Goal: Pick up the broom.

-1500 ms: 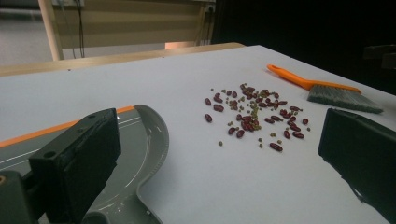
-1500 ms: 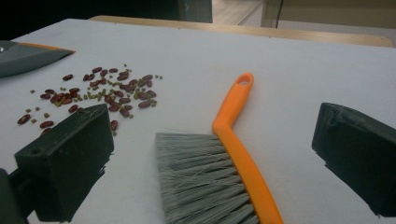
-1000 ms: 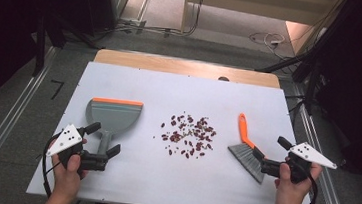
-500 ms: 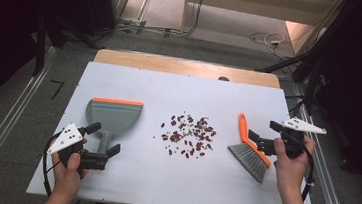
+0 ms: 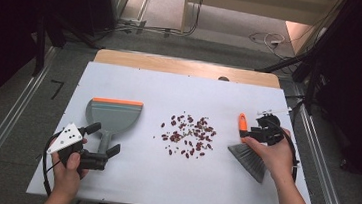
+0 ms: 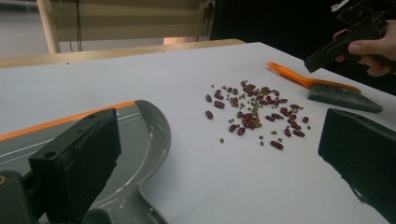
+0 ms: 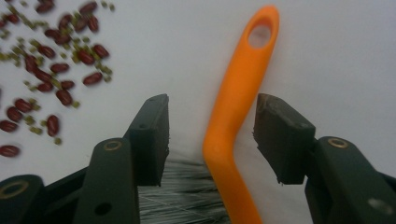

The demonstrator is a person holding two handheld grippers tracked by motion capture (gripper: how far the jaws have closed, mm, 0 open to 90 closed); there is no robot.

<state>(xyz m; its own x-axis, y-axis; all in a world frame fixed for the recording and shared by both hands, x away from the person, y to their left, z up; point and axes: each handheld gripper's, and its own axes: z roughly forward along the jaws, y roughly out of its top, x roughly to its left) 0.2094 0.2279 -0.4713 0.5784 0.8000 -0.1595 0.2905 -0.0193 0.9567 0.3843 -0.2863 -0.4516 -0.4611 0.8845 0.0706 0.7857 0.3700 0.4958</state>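
A grey dustpan [image 5: 114,113] with an orange lip lies at the left of the white table [image 5: 135,82]. My left gripper [image 5: 102,139] is open, its jaws standing either side of the dustpan's handle [image 6: 116,210]. A scatter of red and green beans [image 5: 188,135] covers the middle. At the right lies a brush with an orange handle [image 5: 242,122] and grey bristles [image 5: 251,159]. My right gripper [image 7: 212,135] is open and straddles the orange handle [image 7: 238,93] just above the bristles [image 7: 187,196], with a gap on both sides. Beans [image 7: 56,70] lie to its upper left.
A wooden strip [image 5: 187,66] runs along the table's far edge. Metal rails [image 5: 315,145] flank both sides on the floor. In the left gripper view the brush [image 6: 327,88] and the right gripper [image 6: 310,63] sit beyond the beans [image 6: 254,112].
My right gripper has moved forward and left from the table's front right corner to over the brush, and now straddles its handle. The left gripper has stayed put.
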